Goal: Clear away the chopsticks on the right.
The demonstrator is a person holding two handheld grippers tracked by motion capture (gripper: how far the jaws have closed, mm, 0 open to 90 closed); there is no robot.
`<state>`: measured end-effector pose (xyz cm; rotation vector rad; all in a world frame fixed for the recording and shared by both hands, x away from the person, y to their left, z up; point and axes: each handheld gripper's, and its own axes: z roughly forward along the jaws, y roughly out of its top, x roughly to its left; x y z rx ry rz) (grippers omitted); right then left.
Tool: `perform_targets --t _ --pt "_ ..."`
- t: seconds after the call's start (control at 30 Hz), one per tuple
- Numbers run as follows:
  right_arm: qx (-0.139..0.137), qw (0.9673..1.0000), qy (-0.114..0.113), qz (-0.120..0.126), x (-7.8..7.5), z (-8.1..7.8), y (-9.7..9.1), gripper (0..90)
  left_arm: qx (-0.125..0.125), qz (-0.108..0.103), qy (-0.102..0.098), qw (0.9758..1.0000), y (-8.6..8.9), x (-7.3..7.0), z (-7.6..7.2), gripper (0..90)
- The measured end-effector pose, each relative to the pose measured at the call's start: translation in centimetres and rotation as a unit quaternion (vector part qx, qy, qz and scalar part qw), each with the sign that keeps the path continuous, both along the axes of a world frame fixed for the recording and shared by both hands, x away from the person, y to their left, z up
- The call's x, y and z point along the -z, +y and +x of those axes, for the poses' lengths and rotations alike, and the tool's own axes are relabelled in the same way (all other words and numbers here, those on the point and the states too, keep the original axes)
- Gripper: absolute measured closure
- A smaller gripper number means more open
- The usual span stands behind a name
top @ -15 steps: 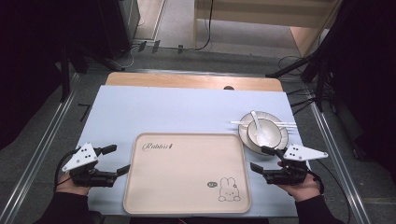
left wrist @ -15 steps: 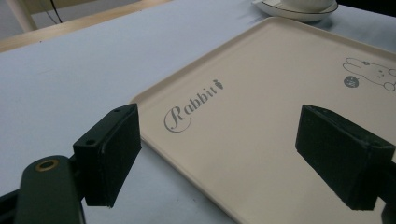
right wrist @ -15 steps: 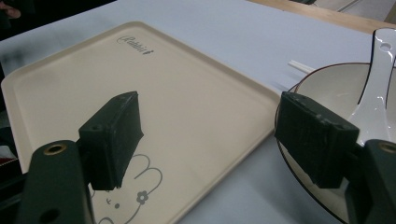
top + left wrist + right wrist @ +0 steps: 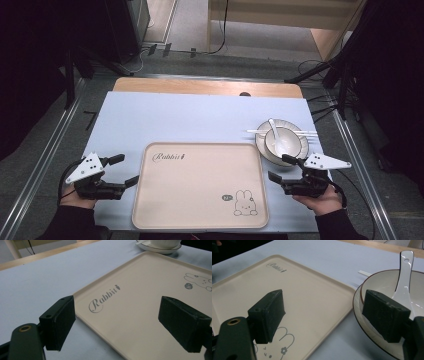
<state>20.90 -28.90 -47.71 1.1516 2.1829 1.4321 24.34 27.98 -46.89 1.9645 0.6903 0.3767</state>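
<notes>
From above, the beige tray (image 4: 200, 185) sat mid-desk, left gripper (image 4: 120, 171) and right gripper (image 4: 280, 167) flanking it, fingers spread, holding nothing. Left gripper view: tray edge (image 4: 105, 293) lay between the spread fingers. Right gripper view: bowl (image 4: 387, 287) with spoon (image 4: 403, 277) close by. I'd come in low and level, steady.

Overhead plus two low tray (image 4: 200, 200)-level views

matt plastic tray (image 4: 200, 190); glossy ceramic bowl (image 4: 282, 142) and spoon (image 4: 277, 137).
</notes>
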Motion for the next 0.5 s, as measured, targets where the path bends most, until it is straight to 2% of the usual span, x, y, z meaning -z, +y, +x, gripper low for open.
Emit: perform_targets --t 0.2,0.27,0.37,0.5 --pt "-0.004 1.0000 0.005 -0.006 -0.01 0.13 0.00 19.3 -0.002 -0.013 -0.006 0.9999 0.36 -0.03 0.09 14.7" --pt "-0.006 1.0000 0.001 -0.004 -0.13 0.18 0.04 22.4 -0.002 -0.018 -0.008 0.9998 0.40 0.03 0.19 14.7" --pt "-0.006 1.0000 0.008 0.002 -0.32 0.39 0.03 22.4 -0.001 -0.017 -0.010 0.9998 0.42 0.13 0.31 14.7" --pt "-0.003 1.0000 0.008 -0.004 -0.46 0.57 -0.03 22.6 -0.006 -0.019 -0.006 0.9998 0.72 0.27 0.40 14.7"
